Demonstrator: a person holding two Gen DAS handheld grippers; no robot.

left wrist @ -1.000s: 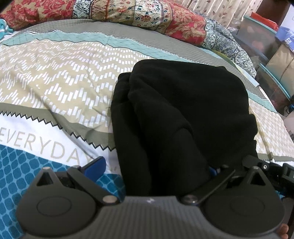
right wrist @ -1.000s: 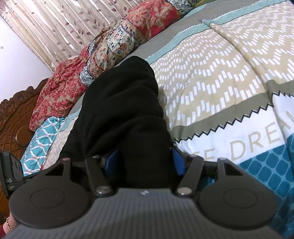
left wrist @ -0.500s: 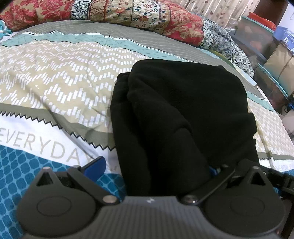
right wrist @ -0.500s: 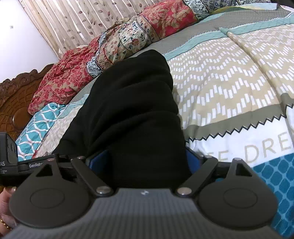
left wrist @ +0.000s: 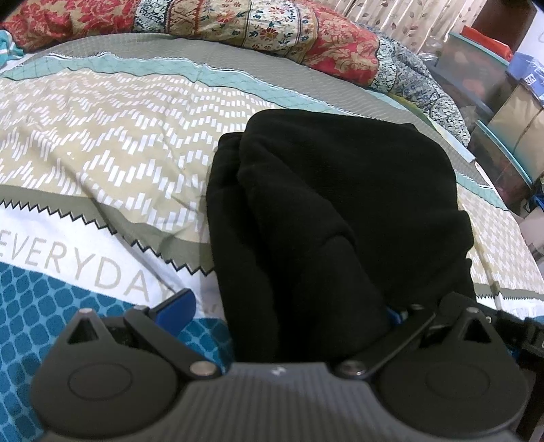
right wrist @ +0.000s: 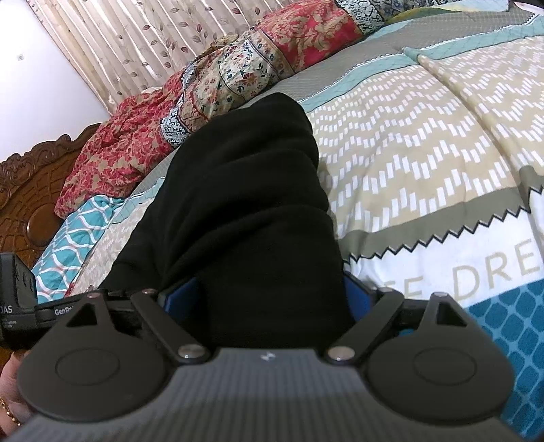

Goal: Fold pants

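Between the spread fingers of each tool (right wrist: 261, 302) lie black pants (left wrist: 333, 217).

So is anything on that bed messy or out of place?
Only the black pants stand out a little: they lie in a lumpy, uneven bundle on the patterned bedspread, with one layer sticking out along the left edge. The floral quilt is bunched along the far side. Nothing looks spilled or damaged.
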